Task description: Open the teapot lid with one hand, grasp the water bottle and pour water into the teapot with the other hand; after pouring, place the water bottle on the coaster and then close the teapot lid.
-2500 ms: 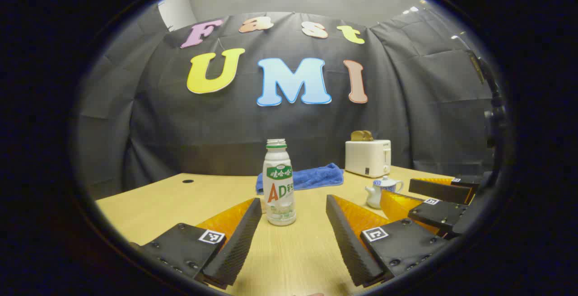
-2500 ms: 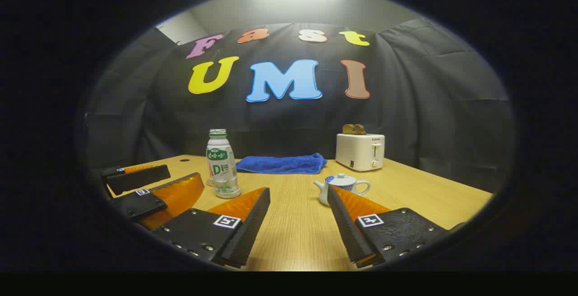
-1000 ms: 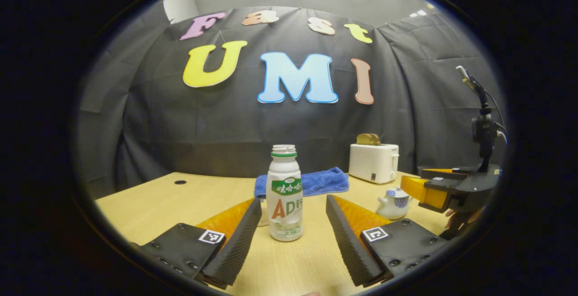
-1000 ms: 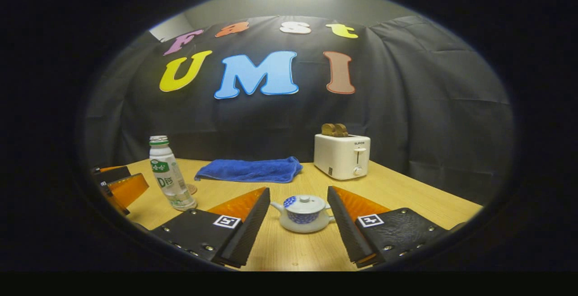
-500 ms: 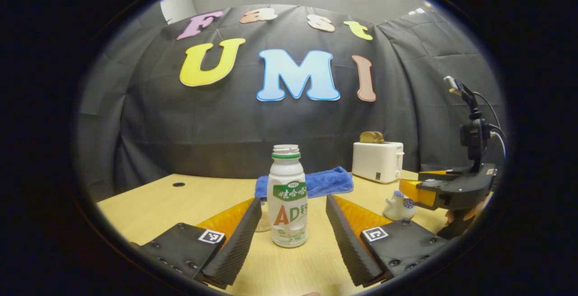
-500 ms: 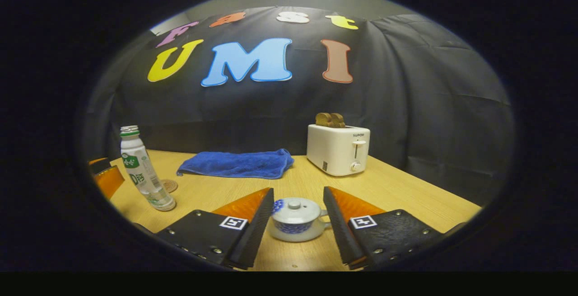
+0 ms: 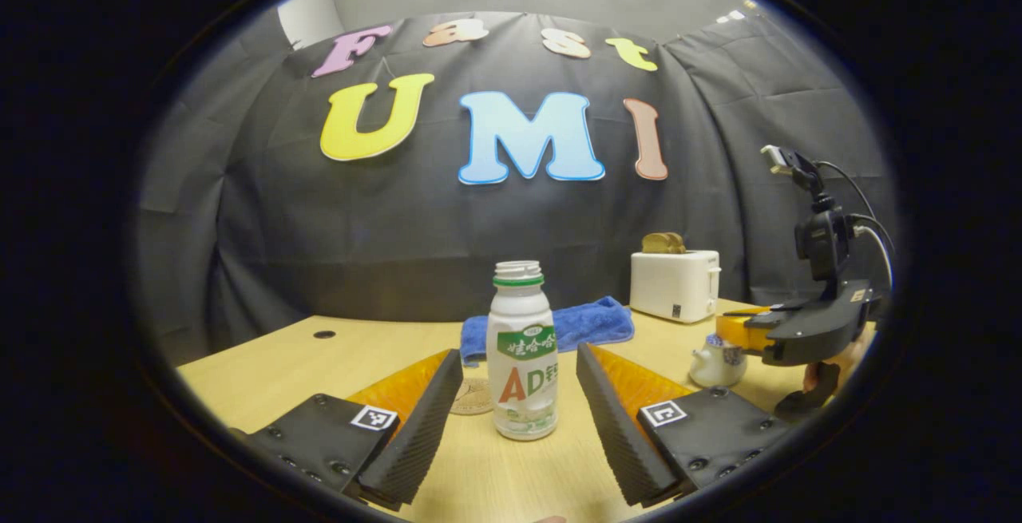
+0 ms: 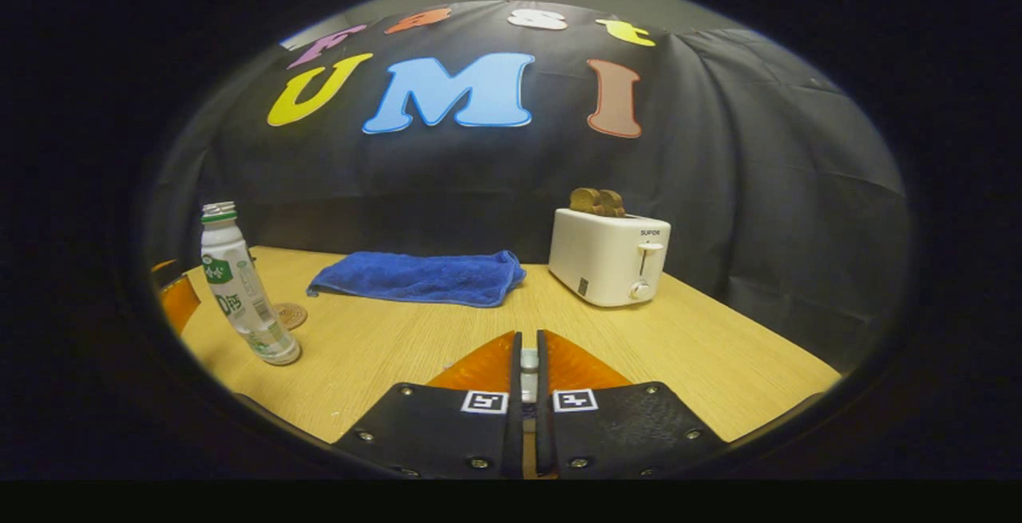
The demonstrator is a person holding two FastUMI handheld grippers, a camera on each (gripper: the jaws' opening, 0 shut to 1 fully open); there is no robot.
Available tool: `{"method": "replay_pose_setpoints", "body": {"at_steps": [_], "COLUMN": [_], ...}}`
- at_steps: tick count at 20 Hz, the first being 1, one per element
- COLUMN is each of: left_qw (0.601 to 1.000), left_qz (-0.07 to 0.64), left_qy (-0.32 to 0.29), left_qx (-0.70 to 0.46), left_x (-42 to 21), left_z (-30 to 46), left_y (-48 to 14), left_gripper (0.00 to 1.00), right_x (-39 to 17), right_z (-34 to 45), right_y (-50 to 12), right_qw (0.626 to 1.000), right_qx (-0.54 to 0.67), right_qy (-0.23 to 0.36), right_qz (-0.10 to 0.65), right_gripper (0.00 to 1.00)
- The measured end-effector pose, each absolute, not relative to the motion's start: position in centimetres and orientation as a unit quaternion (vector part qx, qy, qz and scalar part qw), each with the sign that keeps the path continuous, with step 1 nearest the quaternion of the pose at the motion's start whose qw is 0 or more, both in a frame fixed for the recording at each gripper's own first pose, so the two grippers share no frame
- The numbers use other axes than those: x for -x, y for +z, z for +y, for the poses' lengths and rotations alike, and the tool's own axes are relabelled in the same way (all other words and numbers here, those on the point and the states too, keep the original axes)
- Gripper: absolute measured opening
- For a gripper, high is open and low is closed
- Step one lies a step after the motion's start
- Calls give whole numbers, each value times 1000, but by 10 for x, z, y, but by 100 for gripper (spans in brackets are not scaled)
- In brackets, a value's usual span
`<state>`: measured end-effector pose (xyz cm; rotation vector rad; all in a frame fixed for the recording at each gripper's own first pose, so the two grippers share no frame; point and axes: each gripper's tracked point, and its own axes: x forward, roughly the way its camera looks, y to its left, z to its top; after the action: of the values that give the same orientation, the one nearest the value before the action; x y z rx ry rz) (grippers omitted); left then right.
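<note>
The right gripper [image 8: 527,371] has its fingers drawn nearly together, with something small and pale pinched in the gap, most likely the knob of the teapot lid [image 8: 528,365]; in the left gripper view it hangs just over the teapot [image 7: 716,361], which stands on the table [image 7: 303,355] in front of the toaster [image 7: 675,286]. The left gripper [image 7: 519,411] is spread wide, the uncapped water bottle [image 7: 523,351] standing upright between its fingers but touching neither.

To do this step well, lift the lid straight up so the pot is not dragged along, and hold it clear of the opening. Meanwhile close the left fingers squarely on the bottle's middle, below the shoulder, since a tall open bottle tips and spills easily.

Outward from there: one coaster [image 7: 471,397] just behind the bottle, one blue towel [image 8: 419,278] farther back, one toaster with two slices of bread [image 8: 597,201] in it. One bottle, one teapot, two grippers.
</note>
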<state>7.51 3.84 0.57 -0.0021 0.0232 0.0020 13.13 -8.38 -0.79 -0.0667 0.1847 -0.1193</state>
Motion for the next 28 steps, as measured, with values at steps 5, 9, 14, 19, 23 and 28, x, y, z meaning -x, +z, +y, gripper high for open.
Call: {"method": "replay_pose_setpoints", "body": {"at_steps": [5, 9, 14, 19, 23, 28], "left_qw": [1000, 1000, 1000, 1000, 999, 998], "left_qz": [24, 23, 19, 20, 45, 46], "left_qy": [-4, -4, 7, 10, 19, 34], "left_qx": [8, 0, -10, -19, 11, 12], "left_x": [-78, -83, -100, -123, -145, -148], "left_z": [36, 31, 26, 25, 35, 43], "left_y": [-5, -6, -8, -15, -29, -27], "left_gripper": [100, 98, 95, 100, 100, 96], "right_x": [-127, -117, -111, -107, -105, -104], "right_z": [-83, -85, -75, -73, -73, -71], "right_y": [-1, 29, 28, 32, 31, 29], "right_qw": [995, 998, 999, 999, 999, 999], "right_qx": [16, 31, 32, 30, 28, 28], "right_qy": [-46, -51, -35, -29, -25, -20], "right_qz": [82, 29, 19, 10, 7, 7], "right_gripper": [6, 6, 6, 6, 6, 6]}}
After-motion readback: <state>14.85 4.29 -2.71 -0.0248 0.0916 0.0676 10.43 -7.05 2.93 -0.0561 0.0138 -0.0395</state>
